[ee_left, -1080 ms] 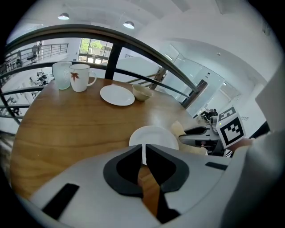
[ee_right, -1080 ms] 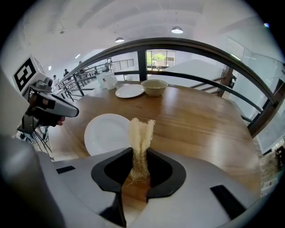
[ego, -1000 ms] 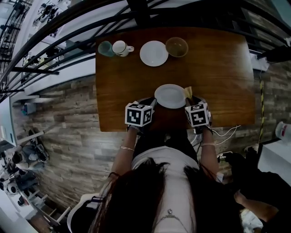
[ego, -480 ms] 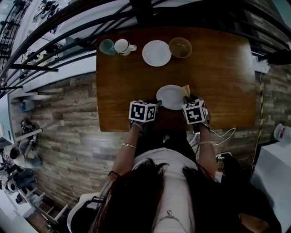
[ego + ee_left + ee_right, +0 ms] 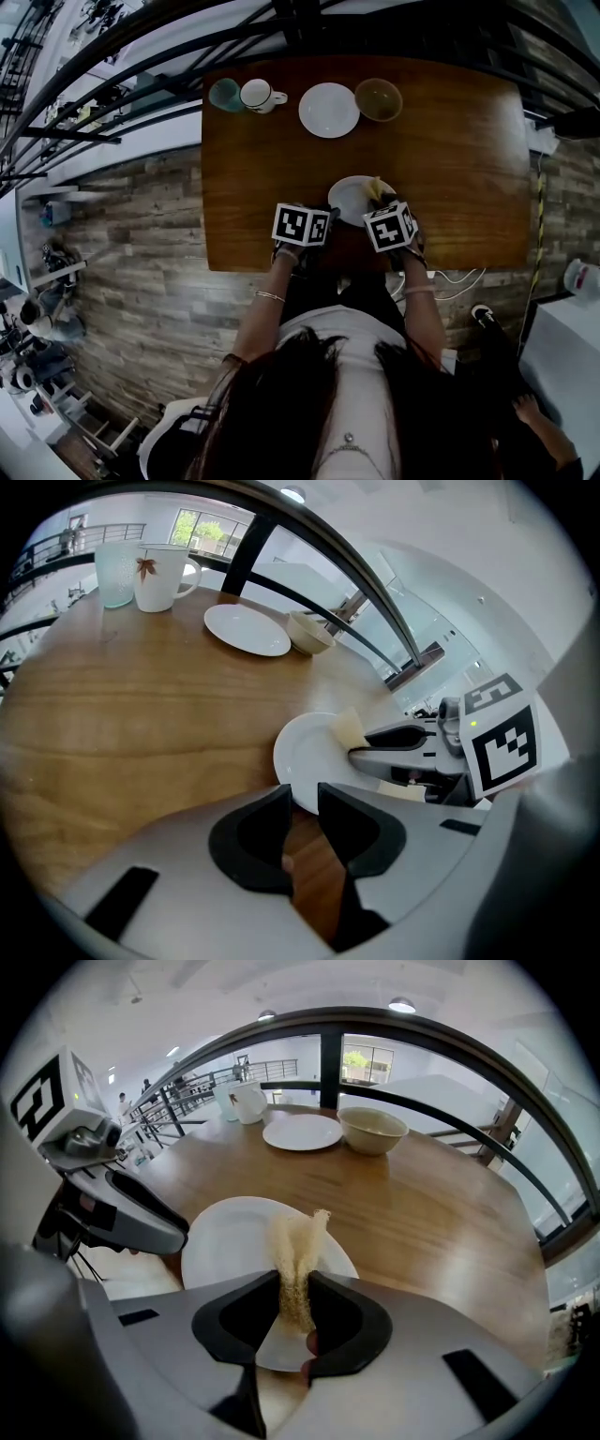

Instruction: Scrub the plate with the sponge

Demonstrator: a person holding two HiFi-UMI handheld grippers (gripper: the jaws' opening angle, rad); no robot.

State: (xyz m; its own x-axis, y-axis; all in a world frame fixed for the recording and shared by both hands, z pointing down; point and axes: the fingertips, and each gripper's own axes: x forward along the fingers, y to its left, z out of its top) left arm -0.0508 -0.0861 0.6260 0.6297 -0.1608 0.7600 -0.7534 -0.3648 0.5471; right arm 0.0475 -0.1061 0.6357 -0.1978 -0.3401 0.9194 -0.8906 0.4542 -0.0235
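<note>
A white plate [image 5: 350, 194] lies near the table's front edge. My right gripper [image 5: 382, 202] is shut on a yellow sponge [image 5: 298, 1246], which stands on edge over the right part of the plate [image 5: 230, 1237]. My left gripper [image 5: 302, 803] is at the plate's near left rim. Its jaws stand a little apart, with the plate's [image 5: 309, 752] edge just at their tips and wood showing through the gap. The left gripper view also shows the sponge [image 5: 349, 728] resting on the plate.
Along the far edge of the wooden table [image 5: 450, 159] stand a pale green glass [image 5: 225, 94], a white mug [image 5: 256, 95], a second white plate [image 5: 328, 110] and a beige bowl [image 5: 378, 98]. A black railing runs behind the table.
My right gripper has moved left, carrying the sponge from the plate's right edge onto the plate. My left gripper has come closer to the plate's rim.
</note>
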